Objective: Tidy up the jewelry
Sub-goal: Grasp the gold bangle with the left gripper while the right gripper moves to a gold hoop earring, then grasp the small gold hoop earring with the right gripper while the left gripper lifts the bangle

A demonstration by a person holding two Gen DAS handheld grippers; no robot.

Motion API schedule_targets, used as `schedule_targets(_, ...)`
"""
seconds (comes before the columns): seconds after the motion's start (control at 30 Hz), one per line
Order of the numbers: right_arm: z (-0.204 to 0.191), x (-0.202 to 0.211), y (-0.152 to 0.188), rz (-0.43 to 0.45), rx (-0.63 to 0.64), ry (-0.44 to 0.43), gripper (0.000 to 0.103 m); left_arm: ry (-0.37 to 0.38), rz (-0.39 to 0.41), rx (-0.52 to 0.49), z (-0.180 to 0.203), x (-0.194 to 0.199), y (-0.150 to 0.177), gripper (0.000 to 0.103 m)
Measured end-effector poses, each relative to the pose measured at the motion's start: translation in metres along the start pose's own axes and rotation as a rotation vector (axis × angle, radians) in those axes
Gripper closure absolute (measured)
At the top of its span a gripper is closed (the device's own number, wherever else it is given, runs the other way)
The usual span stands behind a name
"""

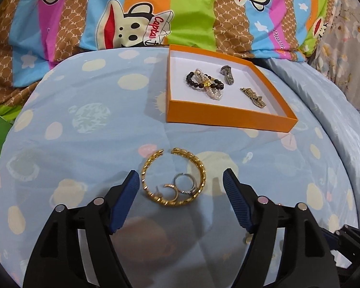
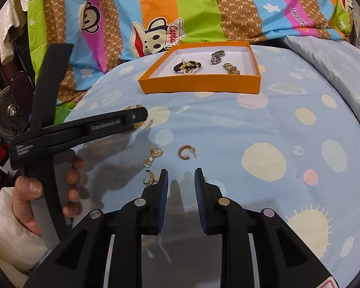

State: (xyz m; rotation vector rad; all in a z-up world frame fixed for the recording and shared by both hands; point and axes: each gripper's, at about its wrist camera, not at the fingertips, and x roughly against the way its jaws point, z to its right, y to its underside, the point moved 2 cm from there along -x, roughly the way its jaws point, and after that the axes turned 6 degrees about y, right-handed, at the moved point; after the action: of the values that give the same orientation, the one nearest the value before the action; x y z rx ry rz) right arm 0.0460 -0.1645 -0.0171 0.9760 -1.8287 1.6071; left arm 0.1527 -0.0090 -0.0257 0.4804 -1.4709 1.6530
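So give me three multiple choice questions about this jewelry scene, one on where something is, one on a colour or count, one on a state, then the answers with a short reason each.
1. Where does the gold open bangle lie?
A. Inside the box
B. On the blue bedsheet, between the left tool's fingers
C. On the striped blanket

2. What colour are the walls of the box?
A. Orange
B. Green
C. Black

3. How does the right tool stand?
A. Shut on an earring
B. Shut on the bangle
C. Open, holding nothing

Answers:
1 B: the left wrist view shows the bangle on the bedsheet, just ahead of the left tool and framed by its spread fingers.
2 A: the box's walls are orange around a white floor.
3 C: the right wrist view shows a bare gap between the pads, and the gold hoop earring lies beyond the tips.
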Motion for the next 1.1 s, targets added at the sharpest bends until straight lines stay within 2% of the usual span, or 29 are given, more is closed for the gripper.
schedule_targets(0.1,0.001,-0.002,0.000,-0.004,0.000,0.001,0.079,-0.030,0.002,-0.007,0.001,-0.006,0.000,0.034)
schedule_targets(0.13,0.002,-0.002,0.000,-0.005,-0.002,0.000,0.076,-0.037,0.004,-0.013,0.002,-0.006,0.000,0.038)
schedule_targets(0.17,0.002,-0.003,0.000,-0.005,-0.004,0.000,0.073,-0.036,0.007,-0.018,0.002,-0.005,0.000,0.047)
schedule_targets(0.33,0.001,-0.005,-0.002,-0.006,-0.003,-0.005,0.071,-0.003,0.024,-0.013,0.001,0.002,-0.001,0.047)
schedule_targets(0.6,-0.007,-0.003,-0.003,0.007,0.021,-0.007,0.064,0.061,0.117,0.018,-0.009,0.053,-0.008,0.047)
schedule_targets(0.83,-0.006,-0.009,-0.009,0.009,0.010,0.008,0.064,0.029,0.138,0.054,-0.039,0.084,0.004,0.047)
schedule_targets(1.1,-0.010,-0.025,-0.020,0.009,0.062,0.048,0.064,0.008,0.098,0.073,-0.052,0.086,0.028,0.047)
